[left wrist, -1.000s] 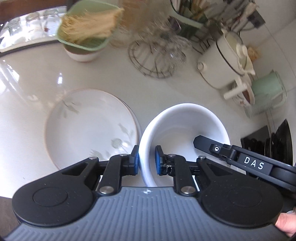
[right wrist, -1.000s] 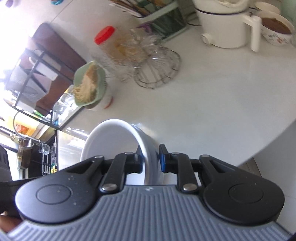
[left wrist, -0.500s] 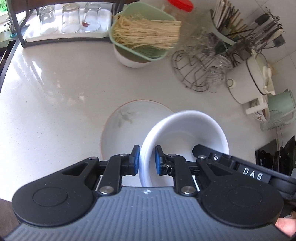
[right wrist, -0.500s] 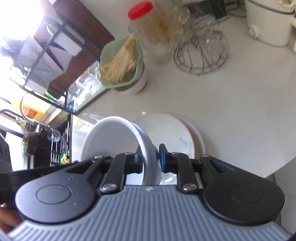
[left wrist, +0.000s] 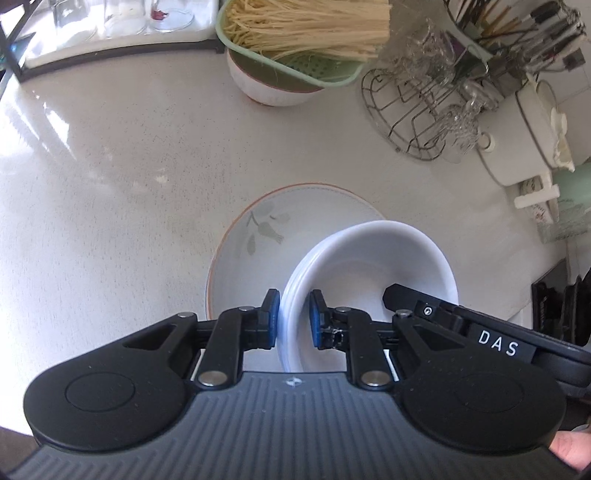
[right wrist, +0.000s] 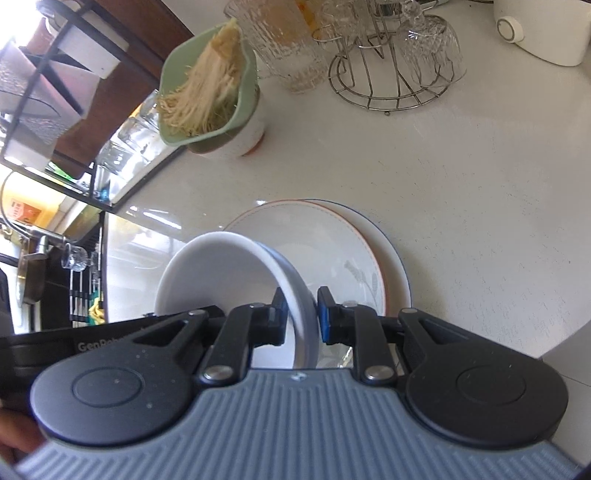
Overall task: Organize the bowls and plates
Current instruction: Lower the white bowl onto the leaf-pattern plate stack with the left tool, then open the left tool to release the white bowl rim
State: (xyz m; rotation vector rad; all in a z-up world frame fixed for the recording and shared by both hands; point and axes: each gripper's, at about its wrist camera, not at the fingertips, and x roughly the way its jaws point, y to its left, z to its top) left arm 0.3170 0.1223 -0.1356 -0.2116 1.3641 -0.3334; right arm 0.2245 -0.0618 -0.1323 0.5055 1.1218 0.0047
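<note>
A white bowl (left wrist: 369,266) is held by both grippers above a stack of plates. My left gripper (left wrist: 293,319) is shut on the bowl's near-left rim. My right gripper (right wrist: 301,315) is shut on the opposite rim of the same bowl (right wrist: 221,273). Below it lies a leaf-patterned plate with an orange rim (left wrist: 266,236), also in the right wrist view (right wrist: 332,251), resting on a larger blue-rimmed plate (right wrist: 395,273). The bowl covers part of the plates. The right gripper's body (left wrist: 480,336) shows in the left wrist view.
A green colander of noodles (left wrist: 295,40) sits on a white bowl at the back. A wire glass rack (left wrist: 417,107) with glasses, a white pot (left wrist: 532,136) and a utensil holder stand to the right. A tray of glasses (left wrist: 110,22) is at the back left. The counter edge (right wrist: 554,343) is near right.
Both grippers have carried the bowl over the plate stack; the plates now lie directly under the bowl rather than to its left, and the view has drawn closer to the back items.
</note>
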